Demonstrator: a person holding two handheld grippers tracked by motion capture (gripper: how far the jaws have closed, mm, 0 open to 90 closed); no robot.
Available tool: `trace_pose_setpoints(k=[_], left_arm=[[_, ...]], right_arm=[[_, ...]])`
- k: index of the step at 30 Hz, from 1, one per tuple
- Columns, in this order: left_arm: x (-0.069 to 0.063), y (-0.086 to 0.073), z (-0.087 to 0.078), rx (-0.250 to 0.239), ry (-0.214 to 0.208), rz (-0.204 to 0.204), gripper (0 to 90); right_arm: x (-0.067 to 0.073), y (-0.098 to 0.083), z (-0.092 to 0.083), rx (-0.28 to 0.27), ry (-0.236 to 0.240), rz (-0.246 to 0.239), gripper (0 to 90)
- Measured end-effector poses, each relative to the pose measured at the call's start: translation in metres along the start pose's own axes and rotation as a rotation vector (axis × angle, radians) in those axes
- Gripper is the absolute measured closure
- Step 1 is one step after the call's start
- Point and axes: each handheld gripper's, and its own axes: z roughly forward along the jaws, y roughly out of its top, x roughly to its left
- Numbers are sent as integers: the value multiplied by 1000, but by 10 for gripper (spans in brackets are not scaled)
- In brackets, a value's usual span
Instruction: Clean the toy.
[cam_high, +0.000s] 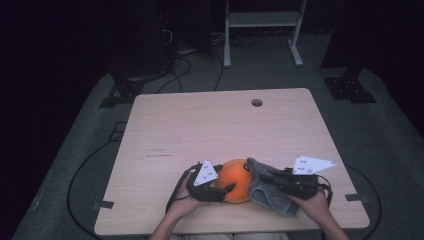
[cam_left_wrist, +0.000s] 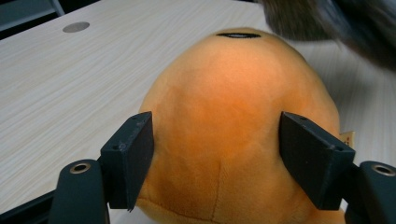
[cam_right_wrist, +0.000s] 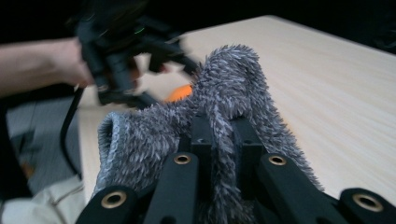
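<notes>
An orange plush toy (cam_high: 235, 180) lies near the front edge of the wooden table (cam_high: 210, 125). My left gripper (cam_high: 226, 190) reaches in from the left, and its jaws press against both sides of the plush toy (cam_left_wrist: 224, 93). A grey fuzzy cloth (cam_high: 267, 197) hangs to the right of the toy, touching its top right. My right gripper (cam_high: 265, 176) is shut on that cloth (cam_right_wrist: 229, 79), which bunches over its jaws. In the right gripper view the left gripper (cam_right_wrist: 121, 56) is blurred, with a bit of the orange toy (cam_right_wrist: 180, 93) behind the cloth.
A round cable hole (cam_high: 256, 102) lies near the table's far edge. A white metal frame (cam_high: 262, 30) and dark stands with cables are on the floor beyond. The person's forearms come in at the bottom edge.
</notes>
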Motion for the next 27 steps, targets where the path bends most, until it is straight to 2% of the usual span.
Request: trace_pose_setpoints(k=[1,2,4,5,7,9,14,15,16,18,20,24,27], left_arm=[[-1,0,1,0,4,4,276],[-2,0,1,3,6,12,279],[-3,0,0,16,13,24,292],[-2,-1,0,16,10,24,307],[0,-2,-1,13,9,11,309],[1,-2,-1,10,3,5,309],[2,-3,-1,10,4,0,301],[2,-3,-1,11,3,1,299],[1,-3,-1,13,3,5,296],[1,-3,0,16,2,12,290],[1,-3,1,17,-5,9,290],[0,-3,0,44,-18,48,300],[1,-4,0,46,-27,41,301]], right_arm=[[6,1,9,25,13,-29,812],[12,1,18,62,6,-61,809],[19,-2,31,113,-23,-106,809],[21,-2,32,119,-57,-118,810],[19,-2,30,119,-69,-108,810],[13,-5,25,125,-106,-96,811],[-6,-15,11,154,-186,-30,811],[-9,-17,10,158,-179,-21,810],[-12,-19,8,163,-146,-3,801],[-13,-20,7,146,-103,2,767],[-11,-19,8,132,-102,-17,687],[-15,-17,20,114,-99,-25,521],[-23,-16,26,88,-52,3,494]])
